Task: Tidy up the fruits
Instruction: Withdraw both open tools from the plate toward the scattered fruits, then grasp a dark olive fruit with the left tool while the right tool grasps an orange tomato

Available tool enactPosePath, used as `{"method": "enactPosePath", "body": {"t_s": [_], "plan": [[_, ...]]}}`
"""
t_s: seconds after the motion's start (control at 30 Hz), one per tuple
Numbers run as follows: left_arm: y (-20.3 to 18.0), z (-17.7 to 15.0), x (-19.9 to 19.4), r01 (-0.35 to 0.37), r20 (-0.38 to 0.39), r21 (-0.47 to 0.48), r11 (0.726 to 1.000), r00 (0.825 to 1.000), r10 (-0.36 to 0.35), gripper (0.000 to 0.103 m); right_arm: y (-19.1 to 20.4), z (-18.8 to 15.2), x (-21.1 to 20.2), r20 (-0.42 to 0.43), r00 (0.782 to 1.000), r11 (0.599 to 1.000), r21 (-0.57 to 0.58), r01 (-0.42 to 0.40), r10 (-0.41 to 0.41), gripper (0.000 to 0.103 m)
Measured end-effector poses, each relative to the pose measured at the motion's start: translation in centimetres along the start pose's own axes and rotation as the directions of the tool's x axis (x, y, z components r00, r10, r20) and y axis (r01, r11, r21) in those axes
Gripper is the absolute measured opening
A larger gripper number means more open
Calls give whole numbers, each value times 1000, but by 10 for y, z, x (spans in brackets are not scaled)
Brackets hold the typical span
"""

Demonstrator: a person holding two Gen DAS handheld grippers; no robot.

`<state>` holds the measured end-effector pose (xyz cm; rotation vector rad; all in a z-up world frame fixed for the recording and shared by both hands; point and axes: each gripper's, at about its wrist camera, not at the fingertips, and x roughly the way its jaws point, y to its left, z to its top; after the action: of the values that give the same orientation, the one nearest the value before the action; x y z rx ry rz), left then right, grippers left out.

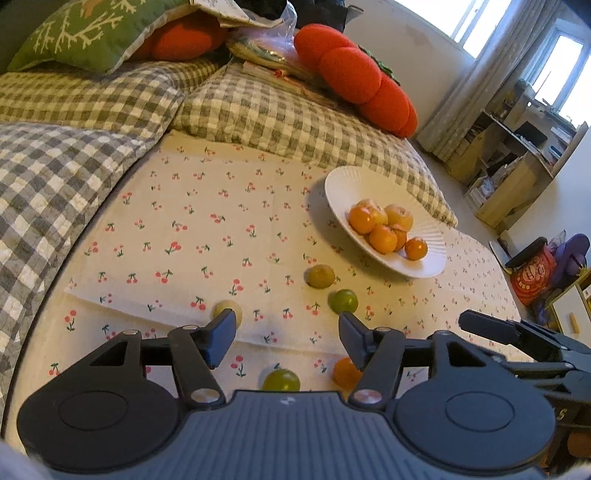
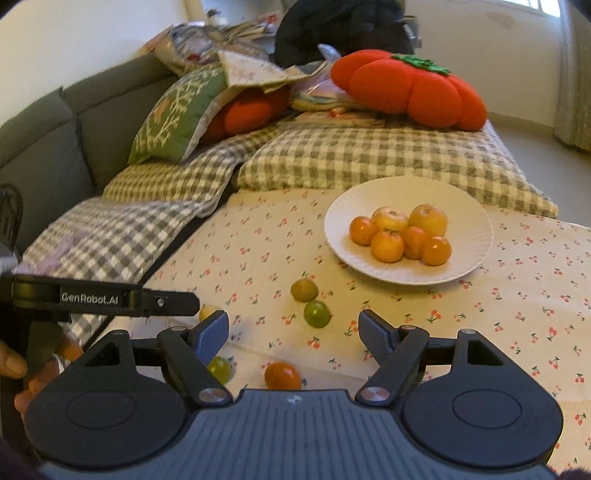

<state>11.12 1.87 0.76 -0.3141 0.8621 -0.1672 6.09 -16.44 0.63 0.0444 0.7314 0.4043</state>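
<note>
A white ribbed plate (image 1: 343,181) (image 2: 469,218) holds several oranges (image 1: 361,219) (image 2: 387,245) and yellow apples (image 2: 428,218). Loose fruit lies on the cherry-print cloth (image 1: 207,229) (image 2: 517,295): an olive-green fruit (image 1: 320,276) (image 2: 304,289), a bright green fruit (image 1: 344,301) (image 2: 316,313), a pale yellow fruit (image 1: 239,312) (image 2: 205,311) partly hidden by a finger, a near green fruit (image 1: 281,380) (image 2: 219,368) and a near orange (image 1: 344,372) (image 2: 282,375). My left gripper (image 1: 287,334) is open and empty above the near fruit. My right gripper (image 2: 293,330) is open and empty.
Checked cushions (image 1: 258,110) (image 2: 369,155), a green pillow (image 1: 85,33) (image 2: 177,114) and orange pumpkin cushions (image 1: 362,77) (image 2: 406,88) lie behind the cloth. The other gripper's arm shows at the right (image 1: 517,336) and at the left (image 2: 110,297). Shelves (image 1: 517,166) stand at the far right.
</note>
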Motion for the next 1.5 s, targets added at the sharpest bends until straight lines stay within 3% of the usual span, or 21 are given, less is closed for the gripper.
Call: {"method": "enactPosePath", "body": {"t_s": [0.27, 0.7, 1.03, 1.3, 1.5], "plan": [[8, -16, 1, -16, -32, 32, 999, 999, 17, 60, 3, -12, 23, -123, 992, 998, -55, 22, -28, 83], [9, -38, 17, -20, -125, 82, 996, 992, 31, 65, 6, -19, 38, -158, 984, 993, -98, 66, -81, 81], [4, -47, 26, -50, -142, 147, 988, 987, 71, 64, 12, -23, 49, -200, 978, 990, -139, 38, -65, 63], [5, -49, 29, -54, -158, 157, 986, 984, 79, 38, 17, -27, 62, -215, 974, 984, -177, 34, -72, 57], [7, -48, 30, -61, -158, 147, 987, 984, 84, 26, 18, -28, 72, -212, 974, 980, -198, 34, -76, 48]]}}
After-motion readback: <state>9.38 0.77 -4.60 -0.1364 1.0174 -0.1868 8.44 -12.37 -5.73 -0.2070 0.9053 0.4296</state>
